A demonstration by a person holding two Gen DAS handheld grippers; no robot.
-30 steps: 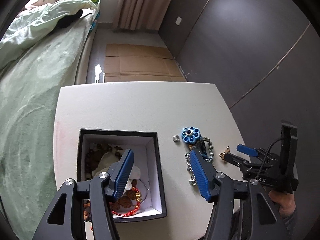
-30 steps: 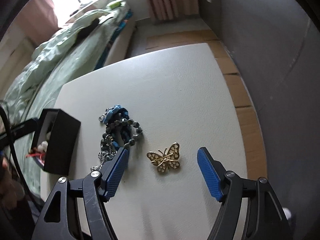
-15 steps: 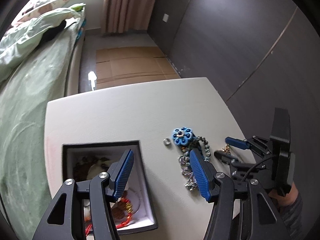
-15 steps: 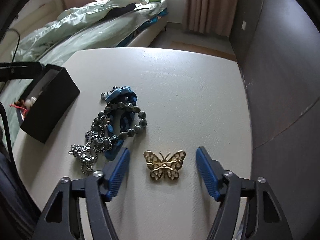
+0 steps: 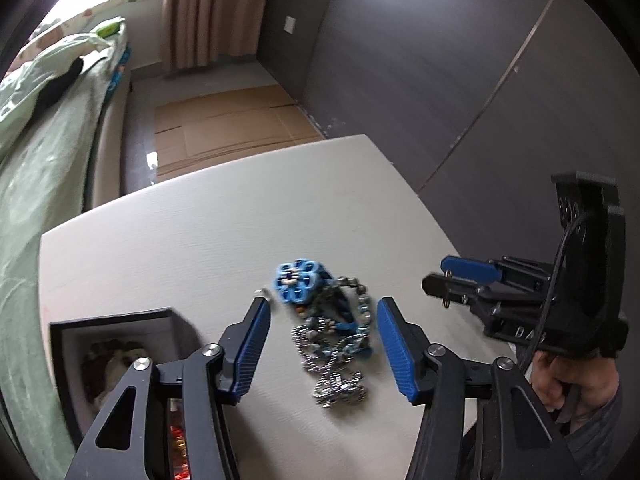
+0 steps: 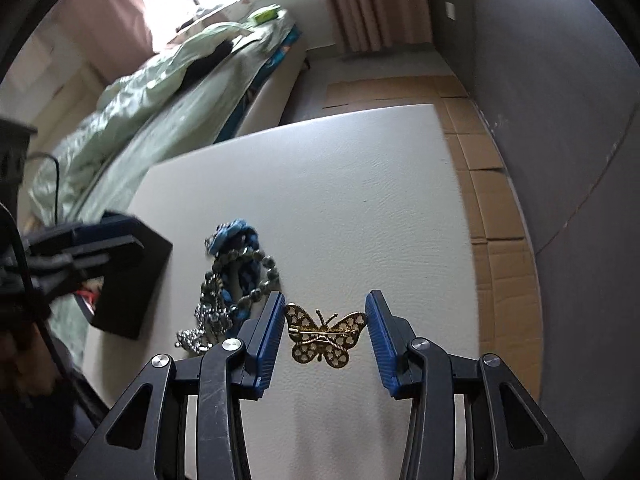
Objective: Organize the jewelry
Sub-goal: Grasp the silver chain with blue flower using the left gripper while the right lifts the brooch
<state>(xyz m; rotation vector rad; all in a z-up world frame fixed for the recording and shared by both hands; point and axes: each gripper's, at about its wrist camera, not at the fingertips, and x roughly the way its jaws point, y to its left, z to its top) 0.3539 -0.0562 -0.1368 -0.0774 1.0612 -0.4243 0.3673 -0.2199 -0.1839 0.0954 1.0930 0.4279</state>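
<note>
On the white tabletop, the black jewelry box stands at the left edge, with the tangle of beaded bracelets between the released jaws of the left gripper. The gold butterfly brooch lies wings crosswise between the spread jaws of the right gripper, left wingtip almost touching, so the right hand is nearer.

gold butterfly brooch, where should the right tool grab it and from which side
Grip the gold butterfly brooch across its two outer wing edges, coming straight down from above. It lies flat on the white table, wings spread sideways, already between the right tool's open jaws. Stay clear of the bead tangle beside it.
</note>
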